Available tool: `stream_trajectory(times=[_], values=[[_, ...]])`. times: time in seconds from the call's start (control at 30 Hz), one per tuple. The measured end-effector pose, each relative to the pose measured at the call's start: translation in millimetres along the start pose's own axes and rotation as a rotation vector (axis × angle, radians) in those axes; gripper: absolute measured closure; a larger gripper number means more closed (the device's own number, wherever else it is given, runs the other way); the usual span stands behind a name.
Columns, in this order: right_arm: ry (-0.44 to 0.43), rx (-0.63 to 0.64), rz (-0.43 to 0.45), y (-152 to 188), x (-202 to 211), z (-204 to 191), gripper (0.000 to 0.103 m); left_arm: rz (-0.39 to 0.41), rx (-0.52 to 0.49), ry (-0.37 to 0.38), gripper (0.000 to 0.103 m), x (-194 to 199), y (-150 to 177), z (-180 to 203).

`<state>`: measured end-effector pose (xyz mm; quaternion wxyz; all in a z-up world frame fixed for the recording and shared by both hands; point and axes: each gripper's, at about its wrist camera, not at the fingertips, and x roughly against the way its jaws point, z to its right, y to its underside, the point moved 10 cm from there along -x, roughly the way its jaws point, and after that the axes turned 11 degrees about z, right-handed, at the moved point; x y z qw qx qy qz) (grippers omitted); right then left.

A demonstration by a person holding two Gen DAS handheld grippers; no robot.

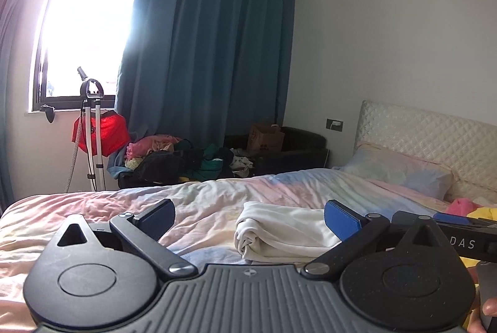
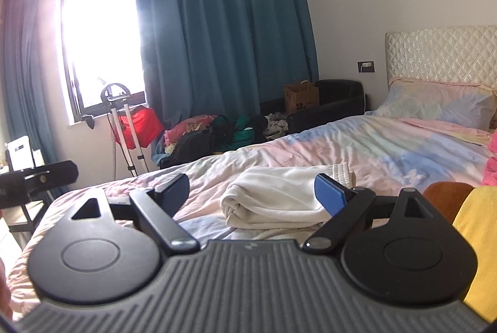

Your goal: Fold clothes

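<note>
A bright window (image 1: 90, 25) with a dark frame floods the far wall with daylight, washing out its surroundings. A blue curtain (image 1: 205, 53) hangs drawn beside it, reaching down to the floor. The side wall (image 1: 403, 38) is plain white and carries a dark wall socket (image 1: 335, 124). A bed (image 2: 388, 140) with pastel, wrinkled bedding fills the foreground, backed by a cream quilted headboard (image 2: 441, 53) with a pillow (image 2: 441, 106) against it. Beyond the bed stand a black armchair (image 2: 338, 100) holding a brown paper bag (image 2: 301, 97), and a garment steamer stand (image 1: 93, 128) by the window. A small dark side table (image 2: 21, 209) sits at the left edge.
</note>
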<state>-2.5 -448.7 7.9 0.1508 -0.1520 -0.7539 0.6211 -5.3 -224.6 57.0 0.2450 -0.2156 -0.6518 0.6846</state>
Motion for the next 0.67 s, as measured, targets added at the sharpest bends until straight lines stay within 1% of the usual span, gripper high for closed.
stream_trajectory(times=[0.13,0.33,0.53,0.67], values=[[0.009,0.020,-0.019,14,-4,-1,0.014,-0.011,-0.004,-0.010,0.000,-2,14,-5],[0.036,0.031,-0.031,30,-5,-3,0.014,-0.020,-0.023,-0.013,0.000,-7,28,-1],[0.039,0.037,-0.034,36,-4,-4,0.014,-0.022,-0.019,-0.020,0.000,-8,33,-2],[0.040,0.051,-0.032,35,-2,-6,0.014,-0.028,-0.036,-0.021,0.000,-11,36,-1]])
